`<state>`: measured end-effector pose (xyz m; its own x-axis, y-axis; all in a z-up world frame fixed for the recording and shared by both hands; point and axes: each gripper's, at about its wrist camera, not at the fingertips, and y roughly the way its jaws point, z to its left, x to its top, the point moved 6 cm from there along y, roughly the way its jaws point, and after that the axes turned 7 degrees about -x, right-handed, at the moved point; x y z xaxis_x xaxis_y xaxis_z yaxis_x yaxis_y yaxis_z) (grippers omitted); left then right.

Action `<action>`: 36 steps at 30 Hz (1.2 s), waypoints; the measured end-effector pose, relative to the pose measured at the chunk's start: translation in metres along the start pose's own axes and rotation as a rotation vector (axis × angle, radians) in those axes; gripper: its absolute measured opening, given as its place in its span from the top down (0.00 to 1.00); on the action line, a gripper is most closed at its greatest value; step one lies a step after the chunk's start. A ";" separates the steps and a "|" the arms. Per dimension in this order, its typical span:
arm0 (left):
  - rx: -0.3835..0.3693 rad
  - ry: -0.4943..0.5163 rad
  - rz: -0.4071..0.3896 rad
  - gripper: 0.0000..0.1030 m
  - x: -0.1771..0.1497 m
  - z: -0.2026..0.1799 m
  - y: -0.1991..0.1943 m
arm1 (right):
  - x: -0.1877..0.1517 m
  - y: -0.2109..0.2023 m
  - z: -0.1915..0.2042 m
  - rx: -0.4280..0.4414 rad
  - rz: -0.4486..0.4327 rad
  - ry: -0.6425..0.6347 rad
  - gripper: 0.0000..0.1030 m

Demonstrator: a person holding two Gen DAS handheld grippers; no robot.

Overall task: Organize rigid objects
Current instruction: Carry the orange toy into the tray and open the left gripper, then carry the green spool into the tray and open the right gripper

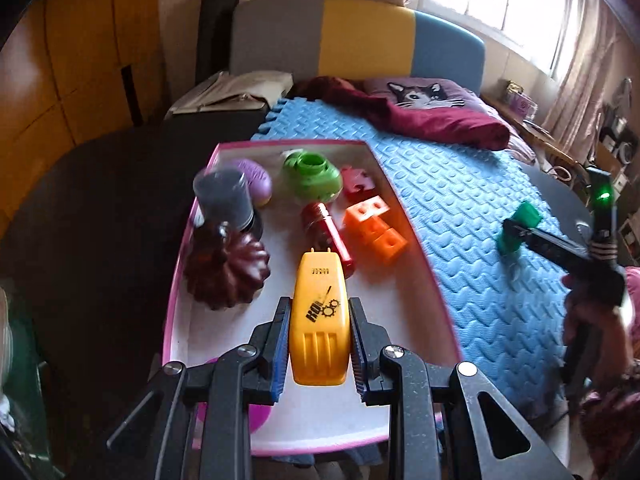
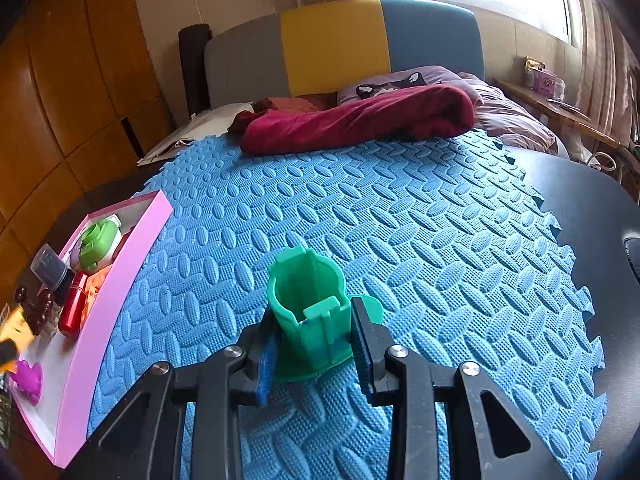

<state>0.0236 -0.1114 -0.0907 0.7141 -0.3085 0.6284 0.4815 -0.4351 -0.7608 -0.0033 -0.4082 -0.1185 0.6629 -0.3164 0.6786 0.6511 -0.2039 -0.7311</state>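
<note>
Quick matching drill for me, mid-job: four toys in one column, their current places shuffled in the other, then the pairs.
1. yellow plastic toy tool
2. green plastic cup-shaped piece
3. orange building blocks
4. dark red ribbed pumpkin-shaped toy

A. in the pink-rimmed tray, right side
B. in the left gripper
C. in the tray, left side
D. in the right gripper, on the blue foam mat

Pairs: 1-B, 2-D, 3-A, 4-C

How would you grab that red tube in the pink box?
A guess: come down from above with the hand-held gripper and pinch the red tube across its smooth middle. It lies flat, so its round sides are free. The orange blocks sit close on one side and the yellow toy hangs over its near end.
</note>
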 end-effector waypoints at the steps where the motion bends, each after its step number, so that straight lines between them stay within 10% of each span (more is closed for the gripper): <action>1: 0.007 -0.003 0.000 0.74 -0.001 0.002 0.004 | 0.000 0.000 0.000 0.000 0.000 -0.001 0.68; 8: 0.032 -0.013 -0.011 0.73 -0.006 0.015 0.020 | 0.000 0.000 0.000 -0.004 0.000 -0.006 0.69; 18: 0.035 -0.038 -0.078 0.23 -0.015 0.020 -0.006 | 0.000 -0.002 0.000 0.000 -0.005 -0.001 0.69; 36: 0.011 -0.029 -0.115 0.03 -0.023 0.011 -0.024 | -0.022 -0.029 0.045 0.021 -0.034 -0.090 0.70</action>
<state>0.0006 -0.0846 -0.0887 0.6679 -0.2325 0.7070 0.5668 -0.4568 -0.6856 -0.0203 -0.3540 -0.1098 0.6701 -0.2254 0.7072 0.6806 -0.1937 -0.7066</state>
